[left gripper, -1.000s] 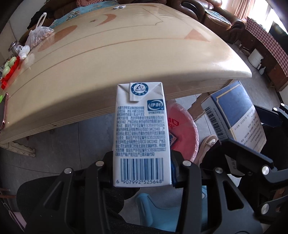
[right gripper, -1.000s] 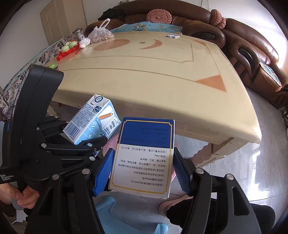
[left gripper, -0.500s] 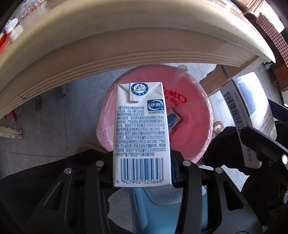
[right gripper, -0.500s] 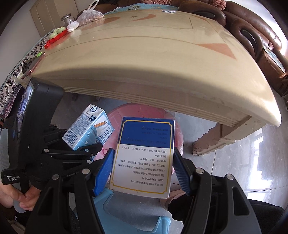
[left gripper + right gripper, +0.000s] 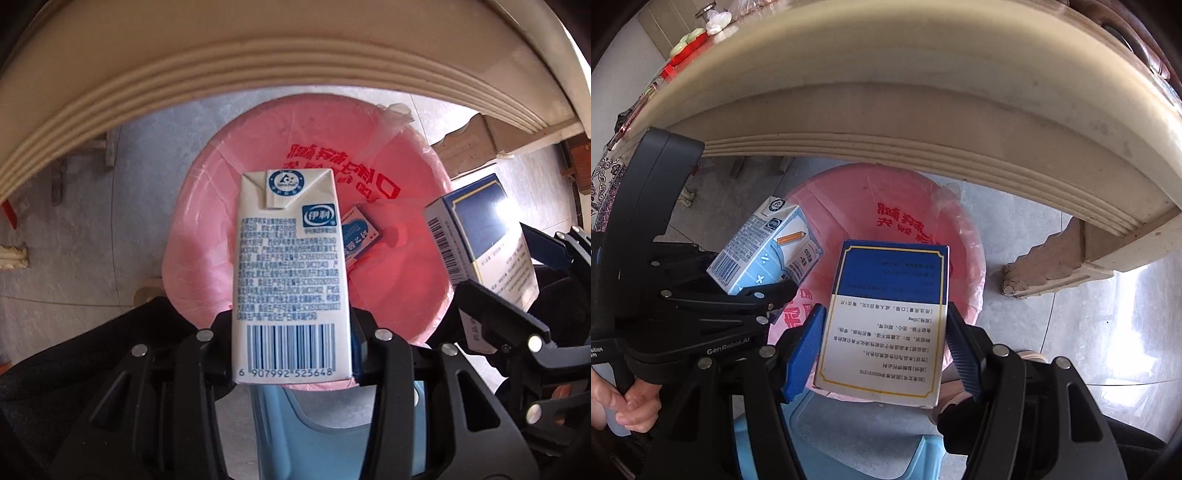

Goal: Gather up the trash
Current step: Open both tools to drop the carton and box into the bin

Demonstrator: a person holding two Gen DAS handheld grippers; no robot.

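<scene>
My left gripper [image 5: 291,332] is shut on a white and blue milk carton [image 5: 290,273] and holds it above a bin lined with a pink bag [image 5: 207,236]. A small blue packet [image 5: 360,230] lies inside the bin. My right gripper [image 5: 884,339] is shut on a blue and white cardboard box [image 5: 886,314], also over the pink bin [image 5: 953,236]. The box shows at the right of the left wrist view [image 5: 484,236]; the milk carton shows at the left of the right wrist view [image 5: 764,247].
The cream table's edge [image 5: 258,62] arches over the bin, with a carved table leg [image 5: 1049,258] to the right. A light blue plastic stool [image 5: 857,443] sits below the grippers. Grey tile floor [image 5: 74,206] surrounds the bin.
Both grippers have dropped below the table edge and tilted down toward the pink bin, still holding the carton and the box. The bin now fills the view beneath them.
</scene>
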